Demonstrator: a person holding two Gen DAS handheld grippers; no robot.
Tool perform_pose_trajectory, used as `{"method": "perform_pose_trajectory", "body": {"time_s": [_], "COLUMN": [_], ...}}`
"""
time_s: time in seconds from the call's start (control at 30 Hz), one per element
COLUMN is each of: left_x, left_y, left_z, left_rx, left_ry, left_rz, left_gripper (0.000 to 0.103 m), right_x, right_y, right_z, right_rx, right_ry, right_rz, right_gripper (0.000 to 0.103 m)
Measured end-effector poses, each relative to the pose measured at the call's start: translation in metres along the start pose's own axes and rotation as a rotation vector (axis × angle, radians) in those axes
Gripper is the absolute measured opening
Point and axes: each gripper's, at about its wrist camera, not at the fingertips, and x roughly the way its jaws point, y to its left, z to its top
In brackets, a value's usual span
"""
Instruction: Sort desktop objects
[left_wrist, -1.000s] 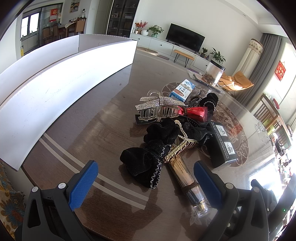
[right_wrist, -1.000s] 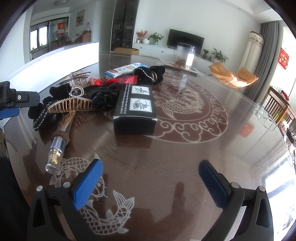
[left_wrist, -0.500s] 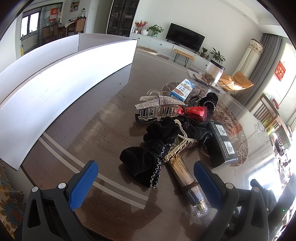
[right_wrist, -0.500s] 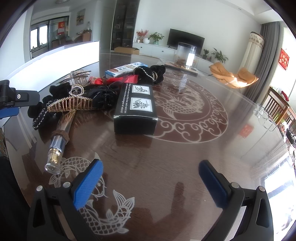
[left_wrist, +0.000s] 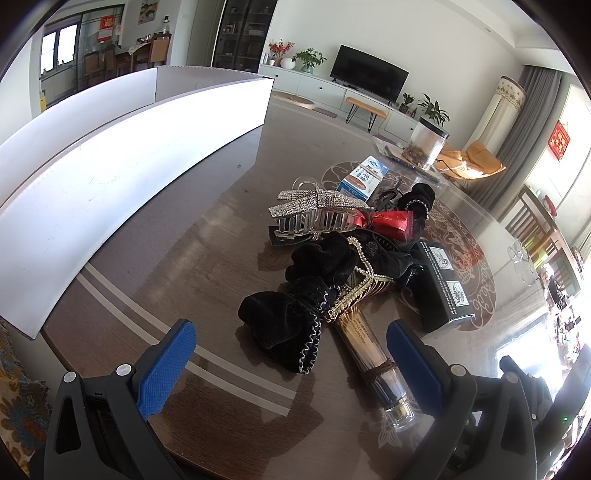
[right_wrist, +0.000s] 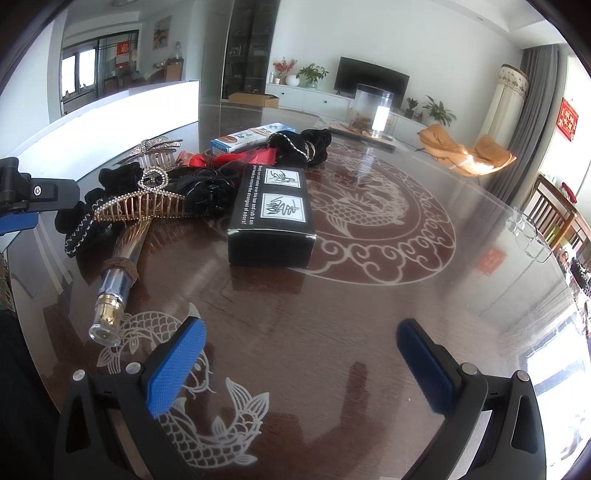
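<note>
My bench (right_wrist: 369, 295) carries the heap: black box (right_wrist: 271, 210) beside the black velvet bow (left_wrist: 288, 325), gold comb (right_wrist: 140, 206) lying over the glass tube (right_wrist: 118, 280). Left tongs (left_wrist: 291, 354) and right tongs (right_wrist: 301, 354) both spread, empty.

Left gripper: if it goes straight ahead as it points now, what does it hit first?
Most likely the black velvet bow, lying nearest between the open left gripper fingers; the depth is hard to judge.

I see a dark brown table (right_wrist: 369, 314) inlaid with pale dragon and fish motifs, a black box (right_wrist: 271, 210) with white labels, black velvet scrunchie (left_wrist: 291, 325) edged in silver, gold comb clip (right_wrist: 142, 205), silver rhinestone claw clip (left_wrist: 317, 210), red wrapper (left_wrist: 391, 221), blue-and-white carton (left_wrist: 364, 179), blue gripper pads (right_wrist: 173, 369)
</note>
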Motion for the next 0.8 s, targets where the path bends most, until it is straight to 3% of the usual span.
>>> {"method": "perform_pose_trajectory", "body": {"time_s": [0.8], "left_x": [-0.001], "left_y": [-0.0038], "left_z": [-0.0036], "left_rx": [-0.005], "left_ry": [0.002], "left_rz": [-0.005], "left_gripper": [0.103], "right_x": [-0.0023], "right_y": [0.0013], "right_z": [-0.0011], "right_rx": [-0.01], "right_ry": [-0.005], "right_rz": [-0.007], "right_gripper": [0.103]}}
